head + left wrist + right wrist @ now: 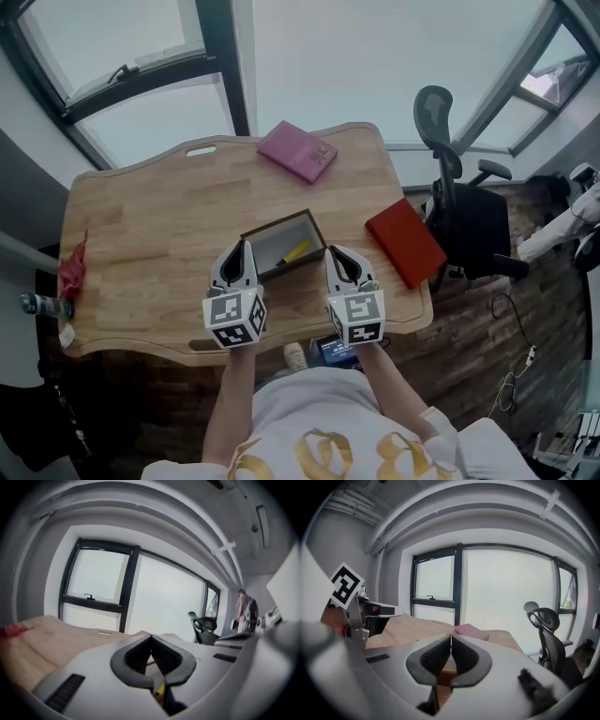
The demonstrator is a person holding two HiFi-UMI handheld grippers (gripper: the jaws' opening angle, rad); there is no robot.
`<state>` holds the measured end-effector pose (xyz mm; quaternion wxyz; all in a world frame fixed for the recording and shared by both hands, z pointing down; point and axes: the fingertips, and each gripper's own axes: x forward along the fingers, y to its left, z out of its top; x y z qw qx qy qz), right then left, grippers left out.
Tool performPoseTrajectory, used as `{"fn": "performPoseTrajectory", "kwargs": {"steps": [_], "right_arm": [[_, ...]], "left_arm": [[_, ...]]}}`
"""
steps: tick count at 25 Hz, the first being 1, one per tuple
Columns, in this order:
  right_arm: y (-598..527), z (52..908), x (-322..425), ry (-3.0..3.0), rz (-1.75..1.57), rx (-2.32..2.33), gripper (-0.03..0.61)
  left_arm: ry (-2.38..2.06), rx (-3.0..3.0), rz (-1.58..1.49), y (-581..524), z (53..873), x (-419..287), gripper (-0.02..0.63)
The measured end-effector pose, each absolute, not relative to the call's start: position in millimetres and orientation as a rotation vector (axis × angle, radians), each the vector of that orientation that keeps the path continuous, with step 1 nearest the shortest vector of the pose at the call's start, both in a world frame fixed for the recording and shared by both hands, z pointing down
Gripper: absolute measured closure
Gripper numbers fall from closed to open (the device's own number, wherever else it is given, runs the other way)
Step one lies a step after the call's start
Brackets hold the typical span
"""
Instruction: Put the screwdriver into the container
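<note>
The left gripper was clenched with its ribbed black pads meeting at the tips and nothing clamped between them, as its own view showed. The right gripper was likewise shut and empty. Both hung side by side above the near edge of the light wooden tabletop, pointing toward its far edge. Between their tips and just beyond them stood the open dark-brown rectangular container, near the middle of the near edge. The yellow-handled screwdriver lay on its floor, its long axis running diagonally from near-left to far-right, and somewhat nearer the right gripper than the left. With the tool inside the box and both grippers empty, the placing looked done, and any next move seemed to be only drawing clear of the box walls. Farther out, a pink book lay at the far edge and a red book at the right edge.
</note>
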<state>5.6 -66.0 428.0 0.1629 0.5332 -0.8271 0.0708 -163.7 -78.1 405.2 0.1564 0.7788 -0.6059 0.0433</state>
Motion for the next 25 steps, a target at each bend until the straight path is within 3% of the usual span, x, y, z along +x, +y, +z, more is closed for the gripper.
{"fn": "performPoseTrajectory", "kwargs": {"steps": [3,11,25], "right_arm": [[-66,422,2,-2.386,0.199,1.501,0.546],[-65,409,0,-2.467,0.187,1.447,0.546],[-45,402,37,-2.568,0.172,1.378,0.547]], "left_arm": [[-1.633,2.143,-0.049,-71,400,-168,0.600],[-1.882,2.208,0.221,-61,391,-156,0.600],[-1.931,2.253,0.237,-26,386,-89,0.600]]}}
